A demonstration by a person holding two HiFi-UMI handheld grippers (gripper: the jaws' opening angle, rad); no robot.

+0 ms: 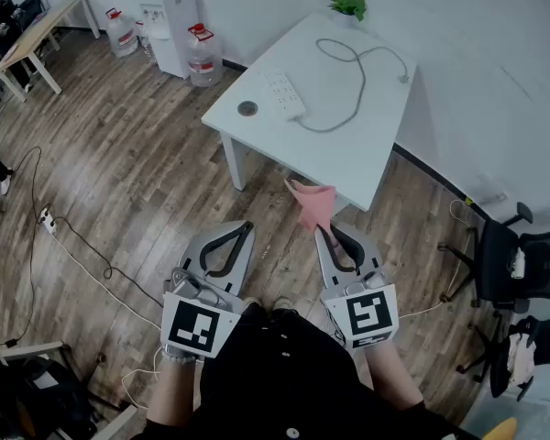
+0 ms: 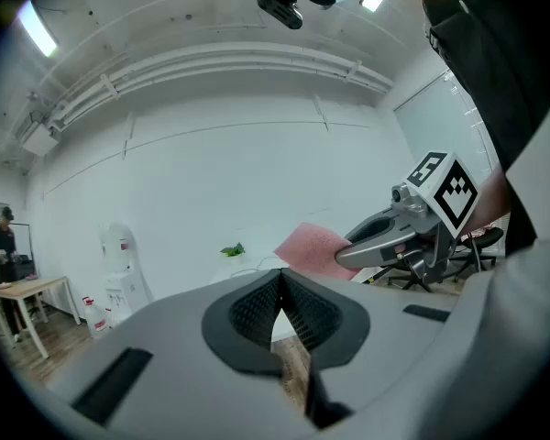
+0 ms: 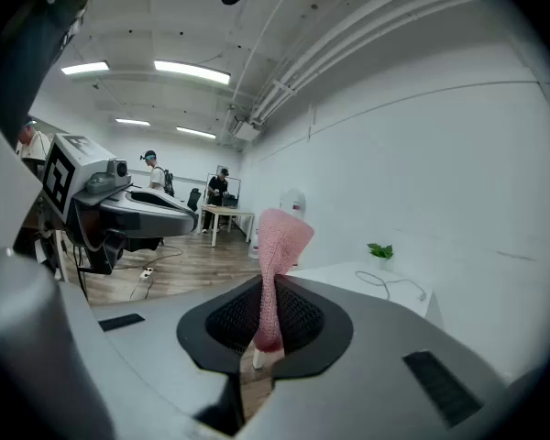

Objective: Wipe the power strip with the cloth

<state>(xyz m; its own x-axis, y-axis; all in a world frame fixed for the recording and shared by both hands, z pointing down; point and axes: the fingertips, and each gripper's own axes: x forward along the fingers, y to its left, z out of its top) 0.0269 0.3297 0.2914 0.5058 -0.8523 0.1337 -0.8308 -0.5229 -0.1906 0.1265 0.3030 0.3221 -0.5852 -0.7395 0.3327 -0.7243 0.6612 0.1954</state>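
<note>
A white power strip point(image 1: 285, 93) lies on the white table point(image 1: 348, 154), its grey cable point(image 1: 359, 81) looping toward the far edge. Both grippers hang over the wooden floor, short of the table's near edge. My right gripper point(image 1: 323, 233) is shut on a pink cloth point(image 1: 312, 205), which sticks up from the jaws point(image 3: 277, 246) in the right gripper view. My left gripper point(image 1: 246, 229) is shut with nothing in it, its jaws meeting at the tips point(image 2: 280, 280). From the left gripper view the cloth point(image 2: 307, 246) and right gripper point(image 2: 385, 236) show to the right.
A small round object point(image 1: 247, 108) and a potted plant point(image 1: 346, 5) are on the table. A water dispenser point(image 1: 170, 16) and bottles point(image 1: 203, 58) stand by the wall. Office chairs point(image 1: 513, 264) stand right. A cable and floor socket point(image 1: 48, 218) lie left. A person point(image 1: 0, 16) sits far left.
</note>
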